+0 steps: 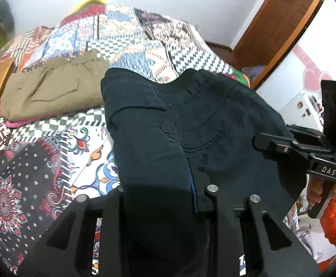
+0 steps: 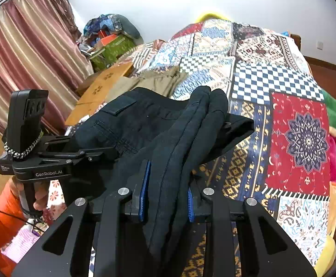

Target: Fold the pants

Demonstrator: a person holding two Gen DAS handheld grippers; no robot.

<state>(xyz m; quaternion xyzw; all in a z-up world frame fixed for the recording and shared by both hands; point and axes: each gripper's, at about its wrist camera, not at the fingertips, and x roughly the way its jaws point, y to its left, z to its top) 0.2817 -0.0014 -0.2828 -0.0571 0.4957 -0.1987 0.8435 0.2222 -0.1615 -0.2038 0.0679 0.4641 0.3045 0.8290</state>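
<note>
Both grippers clamp the black pants (image 2: 145, 124), held up over the patchwork quilt (image 2: 260, 80): left gripper (image 1: 161, 198) and right gripper (image 2: 166, 191) each pinch bunched fabric; folded khaki pants (image 1: 52, 92) lie beyond.

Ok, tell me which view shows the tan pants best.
The left wrist view: the tan pants lie folded on the patchwork bedspread, pocket flap visible. In the right wrist view they sit farther off, partly hidden behind the dark pants.
</note>
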